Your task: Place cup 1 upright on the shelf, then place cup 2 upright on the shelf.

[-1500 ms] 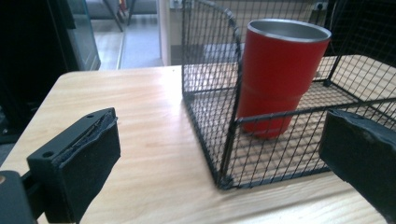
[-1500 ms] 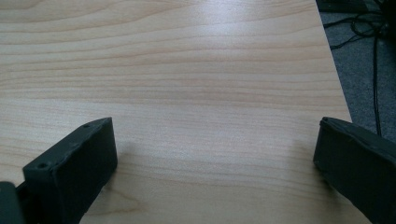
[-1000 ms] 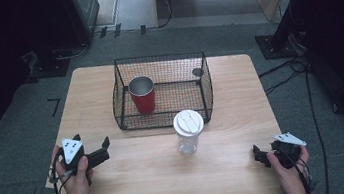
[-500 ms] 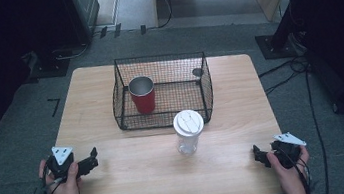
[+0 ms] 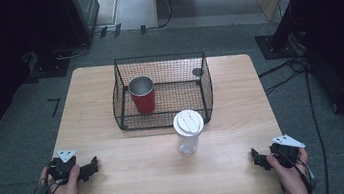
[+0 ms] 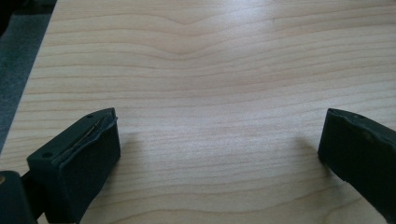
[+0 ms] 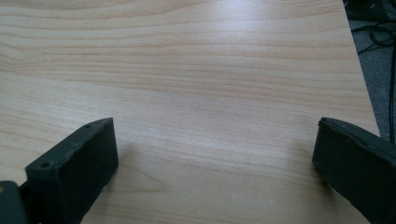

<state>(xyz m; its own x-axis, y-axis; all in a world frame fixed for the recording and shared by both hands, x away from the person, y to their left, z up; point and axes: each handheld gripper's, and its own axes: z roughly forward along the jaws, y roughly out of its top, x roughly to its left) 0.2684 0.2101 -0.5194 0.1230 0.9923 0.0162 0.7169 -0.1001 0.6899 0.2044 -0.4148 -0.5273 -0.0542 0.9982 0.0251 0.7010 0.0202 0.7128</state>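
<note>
A black wire basket (image 5: pixel 204 90) stands at the middle of the wooden table (image 5: pixel 135 177), and a red cup (image 5: pixel 142 95) is upright in its left half. Just in front of the basket's right corner stands a clear plastic cup with a white lid (image 5: pixel 188 131). My left gripper (image 5: pixel 92 165) rests low near the table's front left, its jaws pointing right. In the left gripper view it (image 6: pixel 219 149) is open over bare wood. My right gripper (image 5: pixel 257 158) sits at the front right, pointing left. The right gripper view has it (image 7: pixel 215 158) open too, with nothing between its jaws.
A small dark round object (image 5: pixel 197 72) shows at the basket's back right; I cannot tell what it is. Cables (image 5: pixel 302 67) lie on the grey floor to the right of the table. Dark equipment stands beyond the far left corner.
My left gripper has drawn back and to the left, settling near the front left edge. The right gripper, cups and basket have stayed put.
</note>
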